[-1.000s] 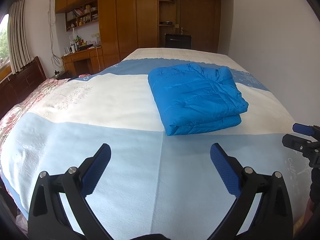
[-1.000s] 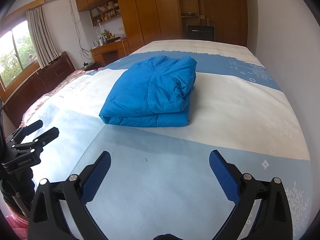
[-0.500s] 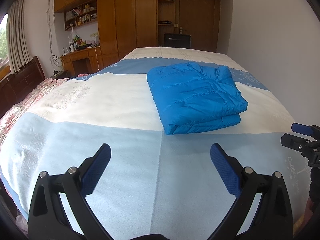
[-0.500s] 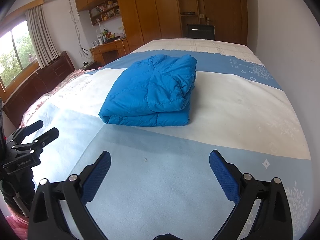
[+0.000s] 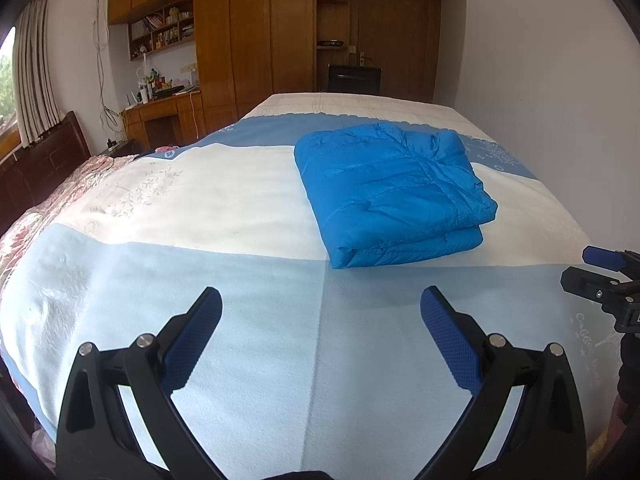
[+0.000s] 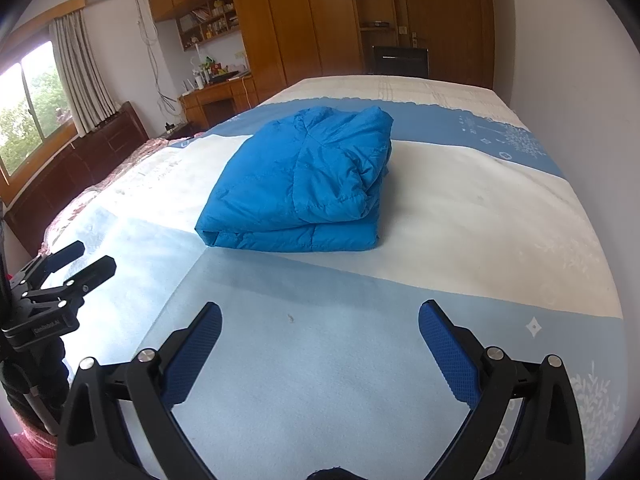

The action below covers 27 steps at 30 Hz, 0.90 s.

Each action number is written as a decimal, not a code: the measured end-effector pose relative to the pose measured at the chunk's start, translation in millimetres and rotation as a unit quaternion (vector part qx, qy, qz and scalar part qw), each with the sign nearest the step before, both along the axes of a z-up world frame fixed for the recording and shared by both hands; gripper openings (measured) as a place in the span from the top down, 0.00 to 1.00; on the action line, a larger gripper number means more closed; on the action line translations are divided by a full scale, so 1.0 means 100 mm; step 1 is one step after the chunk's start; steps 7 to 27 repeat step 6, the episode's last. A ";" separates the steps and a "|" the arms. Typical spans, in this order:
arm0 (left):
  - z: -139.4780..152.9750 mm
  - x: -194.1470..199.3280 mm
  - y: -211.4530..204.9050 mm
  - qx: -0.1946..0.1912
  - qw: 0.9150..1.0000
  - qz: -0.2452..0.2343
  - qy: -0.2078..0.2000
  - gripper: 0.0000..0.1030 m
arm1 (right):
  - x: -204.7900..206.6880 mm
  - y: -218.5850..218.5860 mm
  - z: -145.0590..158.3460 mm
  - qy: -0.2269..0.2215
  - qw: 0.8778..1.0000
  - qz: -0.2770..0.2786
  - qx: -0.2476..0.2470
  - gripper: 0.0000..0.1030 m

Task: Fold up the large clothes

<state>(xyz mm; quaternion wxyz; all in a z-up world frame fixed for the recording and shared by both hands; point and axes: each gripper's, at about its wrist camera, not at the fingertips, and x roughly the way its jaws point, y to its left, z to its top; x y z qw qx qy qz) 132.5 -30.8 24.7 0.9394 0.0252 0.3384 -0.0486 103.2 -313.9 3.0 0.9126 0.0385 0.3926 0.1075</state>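
Observation:
A bright blue puffer jacket (image 5: 392, 188) lies folded into a thick rectangle on the bed (image 5: 224, 200); it also shows in the right wrist view (image 6: 304, 188). My left gripper (image 5: 320, 304) is open and empty, above the light blue sheet, well short of the jacket. My right gripper (image 6: 320, 316) is open and empty too, also short of the jacket. The right gripper shows at the right edge of the left wrist view (image 5: 600, 276). The left gripper shows at the left edge of the right wrist view (image 6: 68, 268).
The bed has a blue and white sheet with a pink floral cover (image 5: 52, 196) along its left side. A white wall (image 5: 552, 80) runs close along the right. Wooden wardrobes (image 5: 256, 32), a desk (image 5: 160, 116) and a dark headboard (image 6: 80, 168) stand beyond.
Both grippers stay open and nearly still. The views have drifted only slightly; the jacket has not moved.

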 end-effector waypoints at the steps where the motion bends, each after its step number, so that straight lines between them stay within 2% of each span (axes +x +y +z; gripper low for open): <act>1: 0.00 0.00 0.01 0.000 1.000 0.000 0.001 0.04 | 0.00 0.00 0.00 -0.001 1.000 0.001 0.000 0.04; 27: 0.00 0.00 0.00 0.000 1.000 0.000 0.002 0.04 | 0.00 0.00 0.00 0.000 1.000 0.000 0.000 0.04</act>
